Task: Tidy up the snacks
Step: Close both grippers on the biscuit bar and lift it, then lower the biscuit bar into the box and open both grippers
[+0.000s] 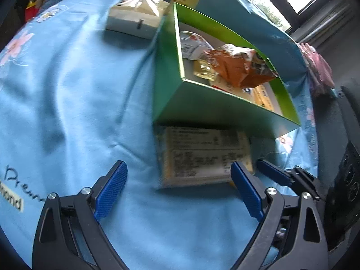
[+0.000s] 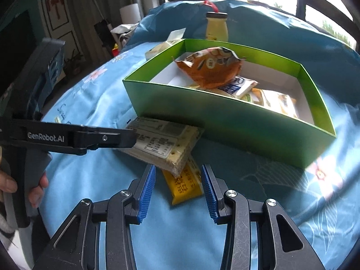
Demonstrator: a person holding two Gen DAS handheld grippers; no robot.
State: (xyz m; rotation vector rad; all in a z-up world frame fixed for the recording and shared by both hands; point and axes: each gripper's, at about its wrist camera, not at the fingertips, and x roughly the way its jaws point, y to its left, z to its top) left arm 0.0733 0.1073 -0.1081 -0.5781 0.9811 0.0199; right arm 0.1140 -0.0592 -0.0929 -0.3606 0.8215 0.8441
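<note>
A: Cracker pack (image 2: pixel 162 141) lies just near of our green box (image 2: pixel 225 121), atop the yellow bar (image 2: pixel 184 184).
B: Left tongs (image 1: pixel 177 180) wide open; right tongs (image 2: pixel 178 191) part-open, straddling that bar, both holding nothing, lined up for a pickup.

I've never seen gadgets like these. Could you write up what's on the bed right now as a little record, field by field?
Surface: light blue floral cloth
Container: open green box, already holding an orange snack bag and other packets
Outside the box: cracker pack lying partly over a yellow packet, both just in front of the box
Left gripper: wide open, near the cracker pack, holding nothing
Right gripper: open, its fingers either side of the yellow packet, not pressing it
Behind the box: yellow bottle
</note>
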